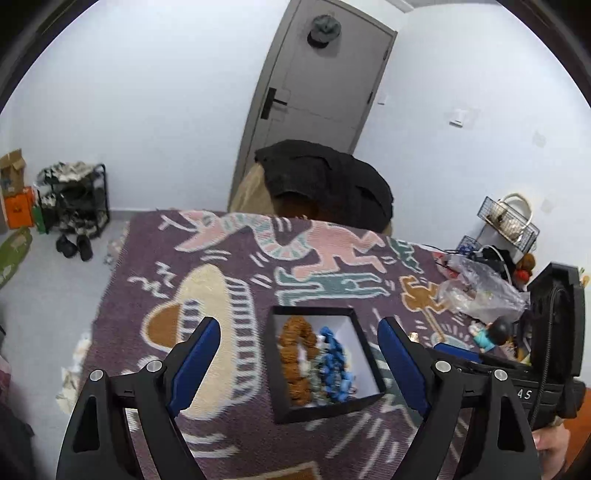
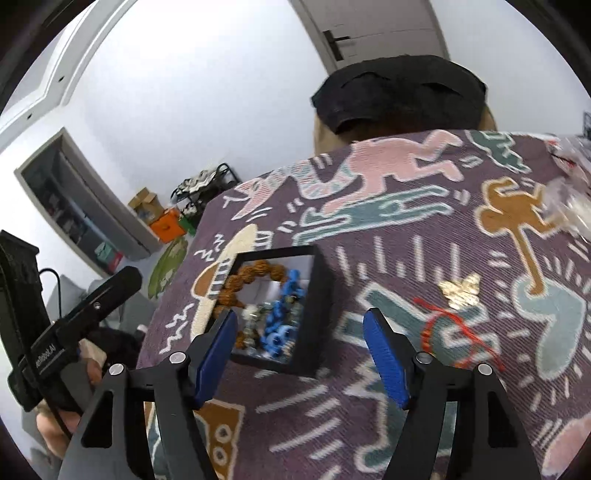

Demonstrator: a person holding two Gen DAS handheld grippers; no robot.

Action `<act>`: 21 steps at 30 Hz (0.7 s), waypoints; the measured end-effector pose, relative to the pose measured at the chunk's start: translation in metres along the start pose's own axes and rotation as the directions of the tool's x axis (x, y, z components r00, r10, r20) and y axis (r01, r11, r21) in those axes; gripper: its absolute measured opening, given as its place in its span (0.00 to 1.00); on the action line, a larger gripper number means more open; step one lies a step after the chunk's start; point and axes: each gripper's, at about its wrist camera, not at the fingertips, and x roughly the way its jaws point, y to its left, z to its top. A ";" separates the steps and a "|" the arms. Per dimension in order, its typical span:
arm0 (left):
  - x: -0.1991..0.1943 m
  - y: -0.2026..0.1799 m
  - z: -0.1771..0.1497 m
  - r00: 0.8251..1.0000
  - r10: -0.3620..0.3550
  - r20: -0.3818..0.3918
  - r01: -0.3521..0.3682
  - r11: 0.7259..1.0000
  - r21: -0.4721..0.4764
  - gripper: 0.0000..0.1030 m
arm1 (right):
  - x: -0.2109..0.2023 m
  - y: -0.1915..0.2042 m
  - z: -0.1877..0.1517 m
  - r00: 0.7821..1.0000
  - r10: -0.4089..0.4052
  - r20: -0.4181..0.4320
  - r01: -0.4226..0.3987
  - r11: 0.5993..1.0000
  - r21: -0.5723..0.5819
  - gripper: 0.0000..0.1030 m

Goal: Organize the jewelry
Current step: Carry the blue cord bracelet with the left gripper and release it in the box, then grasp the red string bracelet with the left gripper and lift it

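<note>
On the patterned cloth (image 2: 424,236) sits the box (image 2: 314,306) holding bracelets (image 2: 258,291), with a red cord (image 2: 458,332) and gold ornament (image 2: 460,290) lying to its right.

Pale walls (image 1: 147,110), grey door (image 1: 321,85) with hat (image 1: 324,29) hung on it. Shoe rack (image 1: 75,199) against wall beyond tabletop's far left corner. Patterned cloth (image 1: 229,266) covers tabletop. Pale floor (image 1: 51,288).

Right gripper body (image 1: 532,391): white characters "4 S" legible, rest cut off. Left gripper body (image 2: 44,358): partial white brand print, reads roughly "…Robot.AI".
</note>
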 end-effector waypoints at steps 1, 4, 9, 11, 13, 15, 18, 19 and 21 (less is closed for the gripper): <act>0.001 -0.005 -0.001 1.000 0.001 -0.004 -0.001 1.000 0.010 0.85 | -0.006 -0.008 -0.002 1.000 -0.010 0.013 0.010 1.000 0.017 0.69; 0.006 -0.024 -0.004 1.000 0.001 -0.013 0.000 0.998 0.065 0.85 | -0.024 -0.031 -0.007 0.998 -0.032 0.052 0.029 0.998 0.062 0.88; 0.018 -0.055 -0.011 0.998 -0.029 -0.062 0.036 0.991 0.127 0.85 | -0.045 -0.063 -0.014 0.994 -0.073 0.079 0.062 0.990 0.126 0.88; 0.021 -0.068 -0.014 0.996 -0.037 -0.077 0.049 0.986 0.158 0.85 | -0.053 -0.075 -0.016 0.993 -0.084 0.085 0.070 0.986 0.152 0.88; 0.026 -0.082 -0.017 0.994 -0.044 -0.103 0.063 0.980 0.190 0.85 | -0.058 -0.084 -0.018 0.992 -0.088 0.090 0.072 0.983 0.168 0.88; 0.032 -0.094 -0.020 0.991 -0.044 -0.130 0.072 0.974 0.217 0.85 | -0.063 -0.092 -0.020 0.991 -0.092 0.093 0.074 0.980 0.183 0.88; 0.041 -0.111 -0.024 0.985 -0.052 -0.163 0.091 0.965 0.247 0.85 | -0.070 -0.104 -0.024 0.990 -0.102 0.094 0.081 0.975 0.208 0.88; 0.044 -0.115 -0.026 0.983 -0.052 -0.175 0.096 0.963 0.253 0.85 | -0.072 -0.108 -0.025 0.990 -0.108 0.093 0.086 0.973 0.216 0.88; 0.051 -0.123 -0.028 0.979 -0.049 -0.200 0.101 0.961 0.259 0.85 | -0.077 -0.115 -0.028 0.988 -0.122 0.091 0.098 0.969 0.229 0.88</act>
